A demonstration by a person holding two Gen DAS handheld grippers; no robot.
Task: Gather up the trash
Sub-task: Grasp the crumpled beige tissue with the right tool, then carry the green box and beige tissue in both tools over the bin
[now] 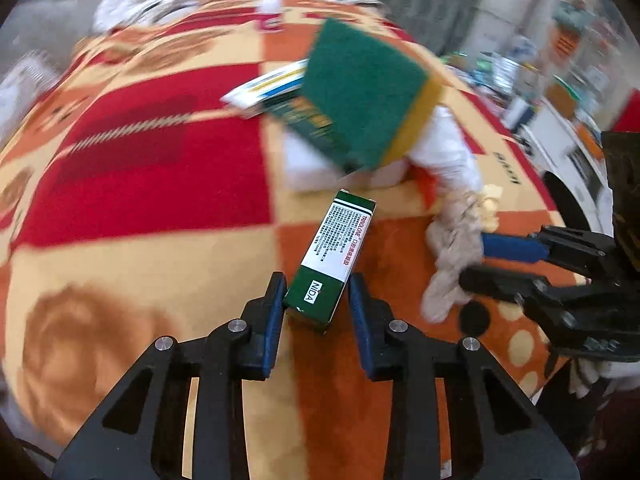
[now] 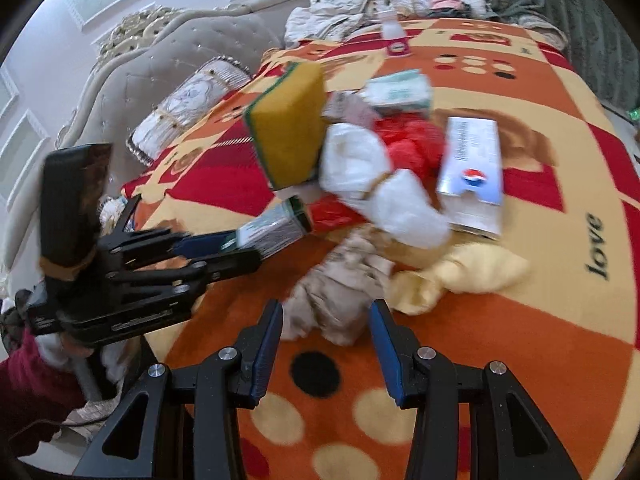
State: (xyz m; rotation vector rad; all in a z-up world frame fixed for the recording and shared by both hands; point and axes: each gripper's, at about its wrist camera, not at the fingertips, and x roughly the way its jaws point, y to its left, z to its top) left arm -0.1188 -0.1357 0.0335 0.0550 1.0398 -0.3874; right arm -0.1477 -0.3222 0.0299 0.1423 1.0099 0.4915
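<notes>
A pile of trash lies on a bed with an orange, red and cream blanket [image 1: 140,168]. My left gripper [image 1: 318,288] is open, its pads on either side of the near end of a green and white carton [image 1: 332,256], which also shows in the right wrist view [image 2: 276,224]. My right gripper [image 2: 326,312] is open around a crumpled beige tissue wad [image 2: 344,284], seen also in the left wrist view [image 1: 452,256]. A green and yellow sponge [image 1: 368,88] sits tilted on top of the pile.
The pile also holds white plastic wrap [image 2: 360,172], red plastic [image 2: 412,140], a Pepsi carton [image 2: 472,172], a yellow cloth [image 2: 460,272] and a small box [image 2: 400,92]. A small bottle [image 2: 394,36] stands at the far end. A tufted headboard [image 2: 160,64] and pillows lie to the left.
</notes>
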